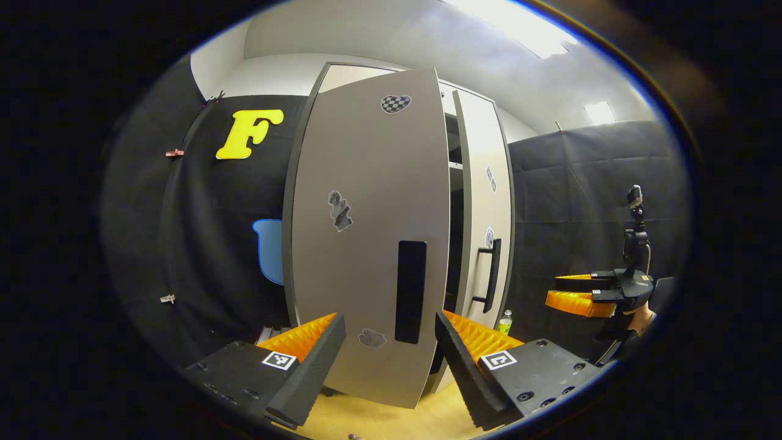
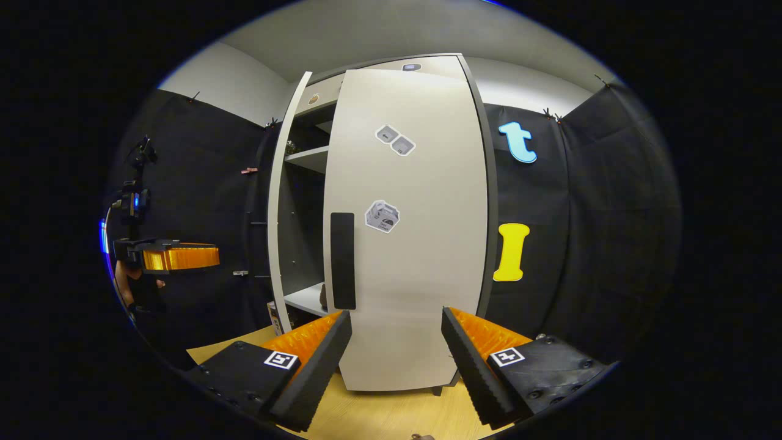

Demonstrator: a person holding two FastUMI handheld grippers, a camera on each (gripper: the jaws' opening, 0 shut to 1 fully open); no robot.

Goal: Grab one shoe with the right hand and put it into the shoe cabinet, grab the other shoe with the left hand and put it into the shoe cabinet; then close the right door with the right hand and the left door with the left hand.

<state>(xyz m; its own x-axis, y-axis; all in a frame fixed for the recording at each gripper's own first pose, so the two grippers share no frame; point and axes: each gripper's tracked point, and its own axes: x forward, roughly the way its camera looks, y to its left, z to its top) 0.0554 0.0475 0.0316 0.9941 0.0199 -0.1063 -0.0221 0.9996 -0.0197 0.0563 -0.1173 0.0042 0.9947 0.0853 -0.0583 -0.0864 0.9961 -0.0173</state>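
- My left gripper point(image 1: 390, 342) stands wide open with nothing between its fingers, aimed at the left door point(image 1: 372, 244) of the shoe cabinet point(image 1: 479, 201).
- That left door hangs partly open, its black handle point(image 1: 410, 291) just above the gap between my fingers.
- In the left gripper view, the right door point(image 1: 486, 208) sits beyond it with a bar handle point(image 1: 490, 275), a dark gap between the two doors.
- My right gripper point(image 2: 396, 345) is spread wide too and holds nothing, facing the right door.
- In the right gripper view the cabinet is open on its left side, showing shelves point(image 2: 308, 157).
- I cannot make out the shoes for certain; a small dark shape sits on the lower shelf point(image 2: 303, 300).
- A green bottle point(image 1: 504, 322) stands on the floor point(image 1: 391, 418) near the cabinet.
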